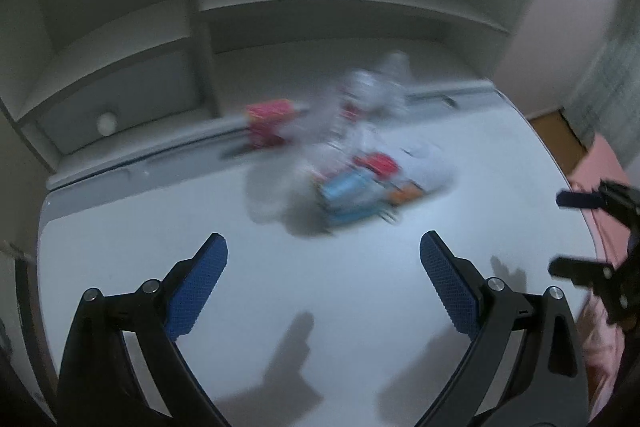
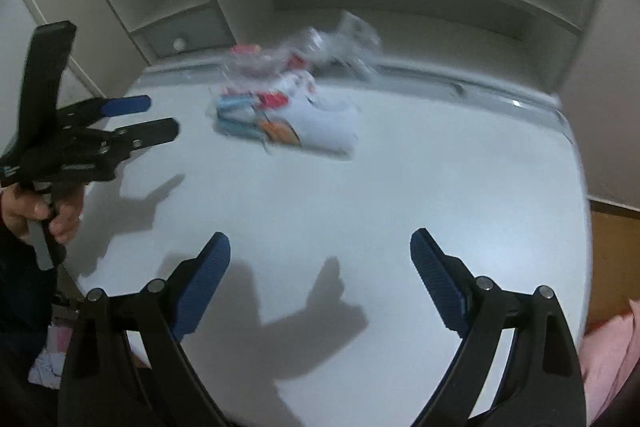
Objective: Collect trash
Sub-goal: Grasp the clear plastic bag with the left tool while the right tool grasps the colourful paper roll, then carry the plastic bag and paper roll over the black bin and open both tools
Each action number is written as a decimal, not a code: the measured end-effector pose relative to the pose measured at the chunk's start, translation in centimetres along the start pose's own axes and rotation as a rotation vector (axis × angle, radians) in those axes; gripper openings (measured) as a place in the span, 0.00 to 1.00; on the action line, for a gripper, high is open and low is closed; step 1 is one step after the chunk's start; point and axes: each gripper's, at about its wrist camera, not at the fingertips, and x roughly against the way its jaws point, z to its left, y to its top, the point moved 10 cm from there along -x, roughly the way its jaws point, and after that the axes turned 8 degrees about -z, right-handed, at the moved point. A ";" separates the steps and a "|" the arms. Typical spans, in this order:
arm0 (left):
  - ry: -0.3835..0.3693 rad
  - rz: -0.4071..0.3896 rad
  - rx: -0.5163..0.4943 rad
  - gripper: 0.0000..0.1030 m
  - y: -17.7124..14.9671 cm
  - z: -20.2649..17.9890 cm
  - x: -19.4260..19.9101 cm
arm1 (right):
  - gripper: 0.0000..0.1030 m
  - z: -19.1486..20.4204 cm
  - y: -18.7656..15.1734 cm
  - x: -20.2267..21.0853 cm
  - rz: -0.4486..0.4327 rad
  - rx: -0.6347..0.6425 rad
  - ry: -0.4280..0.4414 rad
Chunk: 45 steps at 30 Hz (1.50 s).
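Note:
A blurred heap of trash lies near the back of the white desk (image 1: 280, 287): a blue wrapper (image 1: 346, 191), a red packet (image 1: 378, 163), a red and pink box (image 1: 266, 121), clear plastic (image 1: 376, 83) and white paper (image 1: 426, 163). My left gripper (image 1: 323, 251) hovers over the desk's front, open and empty, well short of the heap. In the right wrist view the same heap (image 2: 284, 111) lies ahead of my right gripper (image 2: 320, 251), also open and empty. The left gripper (image 2: 158, 117) shows at that view's left, held by a hand (image 2: 44, 211).
A white shelf unit (image 1: 200, 27) with a small drawer and round knob (image 1: 107, 123) stands behind the desk (image 2: 360, 207). Brown floor (image 2: 616, 259) and pink fabric (image 2: 612, 355) lie off the desk's right edge. The right gripper's fingers (image 1: 576, 199) show at the left view's right edge.

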 end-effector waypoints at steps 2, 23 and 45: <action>-0.011 -0.002 0.040 0.91 1.6 1.0 -1.5 | 0.86 0.5 1.1 -0.9 0.000 -0.005 0.017; -0.054 -0.035 0.078 0.00 2.8 4.2 -1.3 | 0.90 3.7 5.6 -11.9 0.157 0.610 0.061; -0.010 -0.129 0.194 0.00 -5.8 3.8 8.1 | 0.16 -1.2 -1.0 -0.5 0.083 0.220 -0.048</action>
